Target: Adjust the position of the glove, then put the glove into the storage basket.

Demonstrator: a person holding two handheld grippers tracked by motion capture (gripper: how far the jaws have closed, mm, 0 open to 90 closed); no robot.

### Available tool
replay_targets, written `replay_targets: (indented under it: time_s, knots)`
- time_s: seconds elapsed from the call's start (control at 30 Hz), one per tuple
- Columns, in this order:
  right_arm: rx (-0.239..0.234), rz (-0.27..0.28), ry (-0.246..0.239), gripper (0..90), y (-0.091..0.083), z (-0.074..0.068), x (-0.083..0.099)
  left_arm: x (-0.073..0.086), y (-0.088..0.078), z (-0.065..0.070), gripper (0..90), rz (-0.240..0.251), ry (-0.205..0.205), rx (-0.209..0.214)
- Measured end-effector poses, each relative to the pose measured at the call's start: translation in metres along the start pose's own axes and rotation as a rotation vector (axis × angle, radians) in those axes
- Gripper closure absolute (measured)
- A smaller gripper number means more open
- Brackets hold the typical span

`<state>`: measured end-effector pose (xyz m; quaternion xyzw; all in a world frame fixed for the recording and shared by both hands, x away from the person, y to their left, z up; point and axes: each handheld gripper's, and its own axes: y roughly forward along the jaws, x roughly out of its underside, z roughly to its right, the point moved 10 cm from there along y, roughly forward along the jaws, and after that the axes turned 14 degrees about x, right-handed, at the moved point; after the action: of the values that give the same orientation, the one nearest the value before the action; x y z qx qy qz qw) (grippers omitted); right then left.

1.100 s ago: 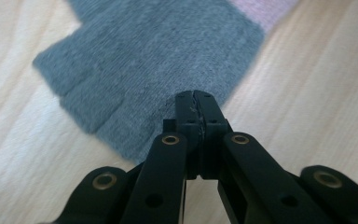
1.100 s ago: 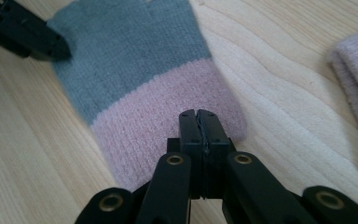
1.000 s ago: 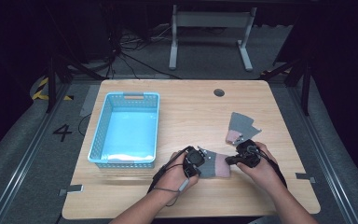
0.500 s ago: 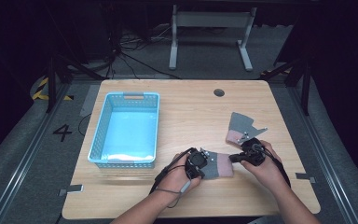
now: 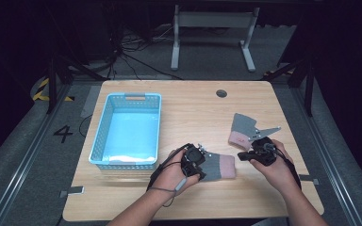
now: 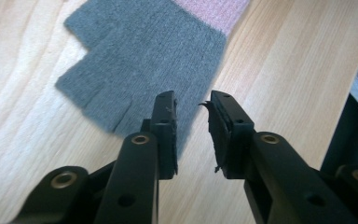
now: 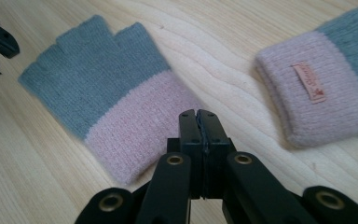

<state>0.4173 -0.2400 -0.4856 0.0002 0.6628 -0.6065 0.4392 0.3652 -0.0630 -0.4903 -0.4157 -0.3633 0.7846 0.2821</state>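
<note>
So the setup is a light wooden table (image 5: 193, 113) with a wavy grain you can really see in the left gripper view, plus a small round dark cable hole (image 5: 221, 93) near the far edge. Everything around it is pretty dark — grey carpet floor (image 5: 23, 155), a tangle of black cables (image 5: 136, 47) behind the table, a grey metal stand (image 5: 212, 35) further back, and some yellow-black hazard tape (image 5: 45, 89) plus a "4" marked on the floor (image 5: 63, 134) off to the left.

On the table's left half sits a light blue plastic basket (image 5: 104, 136). The near glove (image 5: 217, 167) — grey fingerless thing with a pink cuff — lies flat close to the front edge, between the two hands. The second glove (image 5: 241, 129), same colours, lies a bit further back on the right, cuff toward the person; in the right gripper view you can see a small label on its pink cuff.

The left gripper (image 6: 193, 109) has just been opening its jaws. They stand apart with a clear gap and nothing between them, right over the finger end of the near glove, with bare wood showing through the gap. The right gripper (image 7: 199, 116) has its jaws pressed together, empty, hovering at the pink cuff edge of the near glove, with the second glove just off to the side.
</note>
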Motion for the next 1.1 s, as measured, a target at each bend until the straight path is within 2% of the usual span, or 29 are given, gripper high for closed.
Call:
replay_targets:
  time_s: [0.3, 0.4, 0.77, 0.9, 1.1]
  knots:
    - [0.009, 0.002, 0.013, 90.0, -0.005, 0.007, 0.001, 0.003, -0.02, -0.005, 66.8, 0.016, -0.02, -0.011]
    - [0.008, 0.002, 0.009, 90.0, -0.006, 0.007, 0.001, 0.003, -0.026, -0.006, 66.3, 0.043, -0.034, -0.018]
    - [0.002, 0.003, 0.011, 90.0, -0.007, 0.007, 0.0, 0.004, -0.03, -0.009, 65.7, 0.051, -0.041, -0.025]
    - [0.002, 0.003, 0.009, 90.0, -0.007, 0.008, -0.006, 0.003, -0.035, -0.009, 65.8, 0.065, -0.042, -0.028]
    - [0.001, -0.007, -0.002, 90.0, -0.003, 0.016, -0.024, 0.008, -0.042, -0.012, 65.2, 0.078, -0.066, -0.041]
